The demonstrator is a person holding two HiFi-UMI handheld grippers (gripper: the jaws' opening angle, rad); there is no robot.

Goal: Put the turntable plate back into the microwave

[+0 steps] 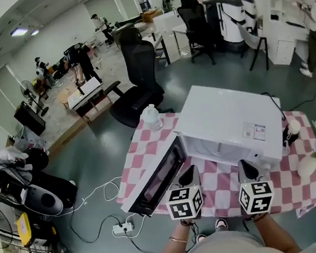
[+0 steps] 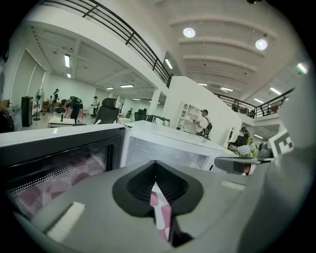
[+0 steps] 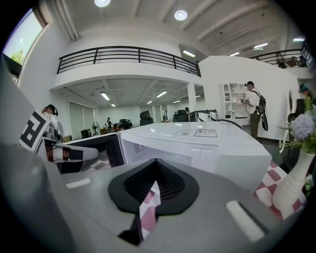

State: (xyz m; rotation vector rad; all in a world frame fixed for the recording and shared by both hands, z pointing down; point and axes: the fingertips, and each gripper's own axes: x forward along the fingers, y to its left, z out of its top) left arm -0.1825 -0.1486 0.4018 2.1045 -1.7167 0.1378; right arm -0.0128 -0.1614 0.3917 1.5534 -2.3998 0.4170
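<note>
White microwave (image 1: 228,123), door (image 1: 155,180) stood open. In front of it: left tongs (image 1: 188,174) and right tongs (image 1: 247,169), jaws together, empty. By its far left corner stood a bottle (image 1: 151,117), possibly plastic.

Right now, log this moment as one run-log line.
left gripper: jaws shut, empty | right gripper: jaws shut, empty | white box-shaped microwave: door open, on pink-and-white checked tablecloth | turntable plate: not visible

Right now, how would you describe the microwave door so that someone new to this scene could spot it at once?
Find the table under the pink-and-white checked cloth; the white microwave stands on it. Its door hangs open from the oven's left side, reaching out toward the person past the table's left edge. It is a dark panel with a mesh window, the only dark face on the white box.
</note>
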